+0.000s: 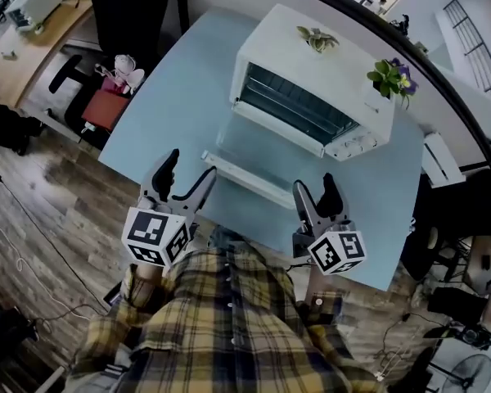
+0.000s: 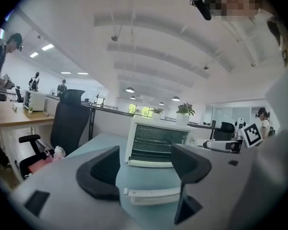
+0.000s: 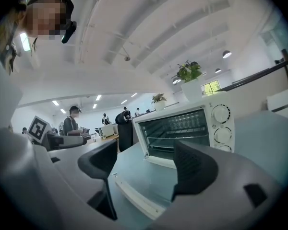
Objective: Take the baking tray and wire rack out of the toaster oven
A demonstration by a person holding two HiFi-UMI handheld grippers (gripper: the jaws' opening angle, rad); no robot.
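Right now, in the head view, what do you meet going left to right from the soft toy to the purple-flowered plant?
Pink soft toy → left gripper → open oven door → right gripper → purple-flowered plant. The toaster oven body overlaps several of these, so it is omitted.

No readable text, brand or number anywhere. The dials (image 3: 221,114) at the toaster oven's (image 1: 311,80) right edge may carry scale marks, too small to read. The marker cubes (image 1: 154,236) show only square patterns.

overhead and two low table-level views share the oven (image 1: 344,80).
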